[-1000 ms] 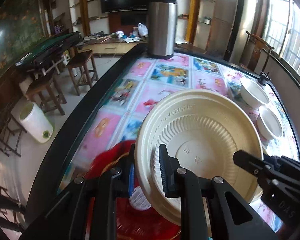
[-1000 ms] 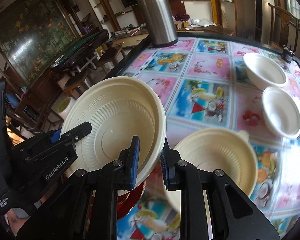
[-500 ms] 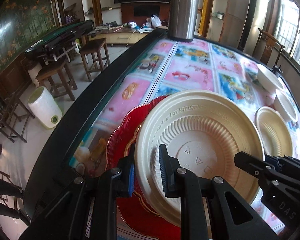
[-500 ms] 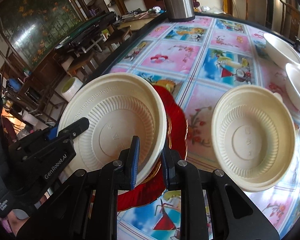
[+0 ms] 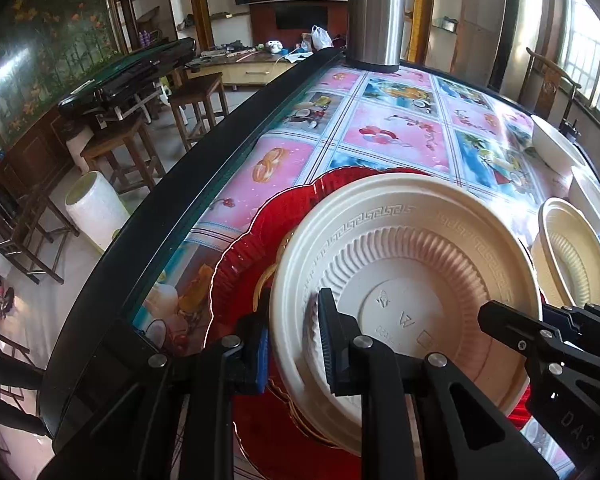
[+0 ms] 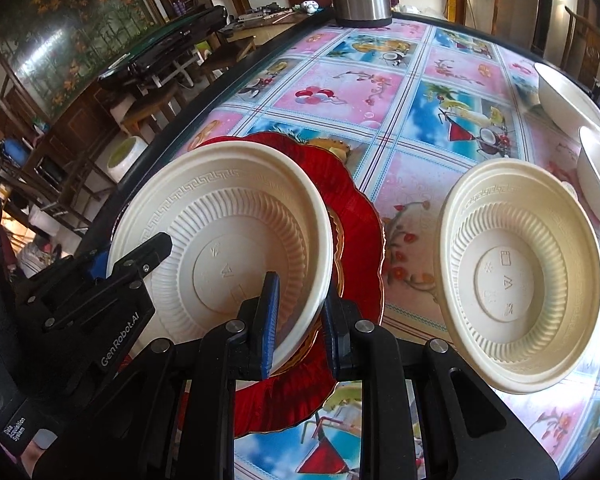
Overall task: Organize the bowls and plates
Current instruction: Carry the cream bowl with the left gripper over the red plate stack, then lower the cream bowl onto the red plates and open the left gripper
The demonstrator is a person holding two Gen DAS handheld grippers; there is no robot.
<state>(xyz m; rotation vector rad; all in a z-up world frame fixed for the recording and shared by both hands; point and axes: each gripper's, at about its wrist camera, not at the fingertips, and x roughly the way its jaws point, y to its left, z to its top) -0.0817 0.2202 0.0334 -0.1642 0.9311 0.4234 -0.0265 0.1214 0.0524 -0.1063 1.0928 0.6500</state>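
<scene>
The left gripper [image 5: 294, 340] and right gripper [image 6: 298, 316] are each clamped on opposite rim edges of the cream plate [image 6: 224, 248]. The plate sits over the red plate [image 6: 352, 216], hiding its centre; contact between them cannot be determined. A second cream plate [image 6: 516, 268] lies apart on the table [image 6: 384, 92]. Two white bowls [image 6: 568, 96] are cut off at the frame edge.

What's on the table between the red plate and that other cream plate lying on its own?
Nothing: in the right wrist view only bare patterned tablecloth separates the red plate from the loose cream plate.
</scene>
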